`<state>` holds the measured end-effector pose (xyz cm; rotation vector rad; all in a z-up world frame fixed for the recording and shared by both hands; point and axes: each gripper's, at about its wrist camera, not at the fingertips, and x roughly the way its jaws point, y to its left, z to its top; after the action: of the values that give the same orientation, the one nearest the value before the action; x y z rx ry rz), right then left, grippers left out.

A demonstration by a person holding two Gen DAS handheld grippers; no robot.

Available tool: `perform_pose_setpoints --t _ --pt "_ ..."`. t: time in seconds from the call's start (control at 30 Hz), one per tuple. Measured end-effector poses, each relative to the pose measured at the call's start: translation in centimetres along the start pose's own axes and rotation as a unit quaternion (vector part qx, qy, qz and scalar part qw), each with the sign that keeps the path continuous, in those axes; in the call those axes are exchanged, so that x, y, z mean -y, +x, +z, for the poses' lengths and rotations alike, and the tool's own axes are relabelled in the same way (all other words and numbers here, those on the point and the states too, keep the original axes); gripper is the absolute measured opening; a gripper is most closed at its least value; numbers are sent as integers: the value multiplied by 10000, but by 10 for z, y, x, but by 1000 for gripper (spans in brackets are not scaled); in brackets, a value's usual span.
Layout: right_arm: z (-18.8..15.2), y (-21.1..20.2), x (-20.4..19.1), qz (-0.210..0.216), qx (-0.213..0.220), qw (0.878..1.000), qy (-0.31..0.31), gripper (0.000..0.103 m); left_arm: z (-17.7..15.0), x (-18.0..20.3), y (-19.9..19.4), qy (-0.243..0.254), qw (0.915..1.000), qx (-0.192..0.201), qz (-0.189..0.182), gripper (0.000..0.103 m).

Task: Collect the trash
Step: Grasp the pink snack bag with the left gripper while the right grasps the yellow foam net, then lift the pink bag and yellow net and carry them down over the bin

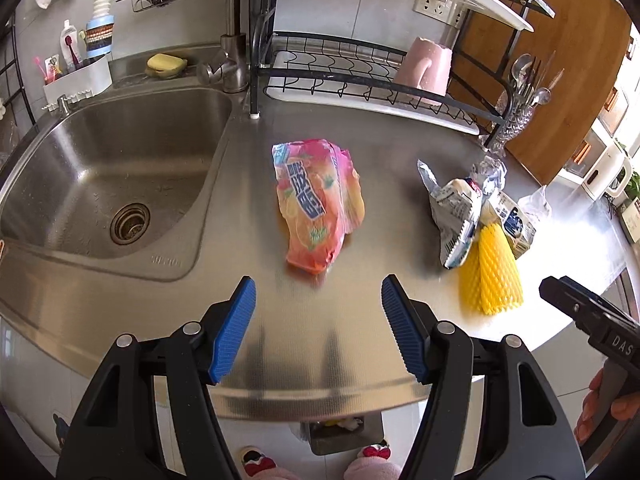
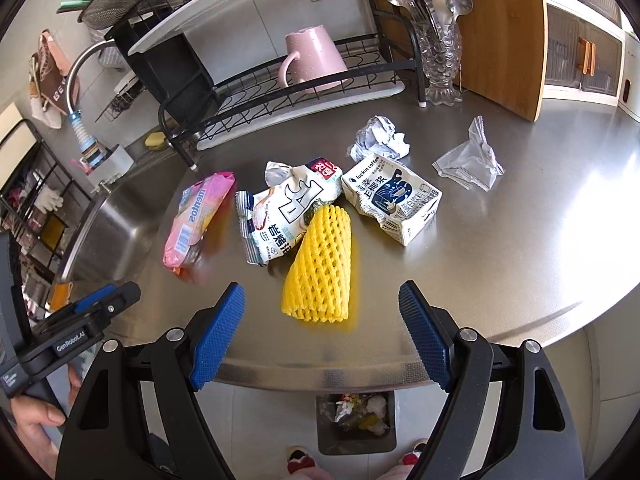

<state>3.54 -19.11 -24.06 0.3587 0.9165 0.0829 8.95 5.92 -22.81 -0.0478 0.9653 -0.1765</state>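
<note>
On the steel counter, left to right: a pink Mentos bag beside the sink, a white snack bag, a yellow foam fruit net touching it, a crushed Luckin Coffee carton, crumpled paper and a clear wrapper. The left claw hovers spread wide before the Mentos bag; the right claw gapes empty just short of the net. A trash bin stands on the floor below the counter edge.

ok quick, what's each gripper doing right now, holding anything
Left gripper: open, empty, fingers facing the pink wrapper.
Right gripper: open, empty, fingers facing the yellow foam net.
</note>
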Motion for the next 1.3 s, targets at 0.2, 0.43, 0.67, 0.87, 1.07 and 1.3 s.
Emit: perform_pose_setpoints --t 0.2,0.43,0.67,0.87,1.07,1.3 --pt "5 22 -1 -92 -87 9999 27 80 25 3 33 85 9999 -95 16 62" --pt "6 41 3 -193 -246 9995 73 79 29 8 65 207 9992 -331 28 59" --pt "1 54 0 -258 -542 9981 -112 44 28 5 77 248 9985 -492 53 32" --pt "-2 51 -4 -333 -517 9976 -327 15 28 5 73 309 9985 -442 36 8" --pt "-4 38 -4 -300 -378 9981 -376 12 21 10 48 417 9989 -196 15 7" --pt "-15 10 -6 -79 -226 9990 -377 12 0 18 10 450 9989 -92 -22 7"
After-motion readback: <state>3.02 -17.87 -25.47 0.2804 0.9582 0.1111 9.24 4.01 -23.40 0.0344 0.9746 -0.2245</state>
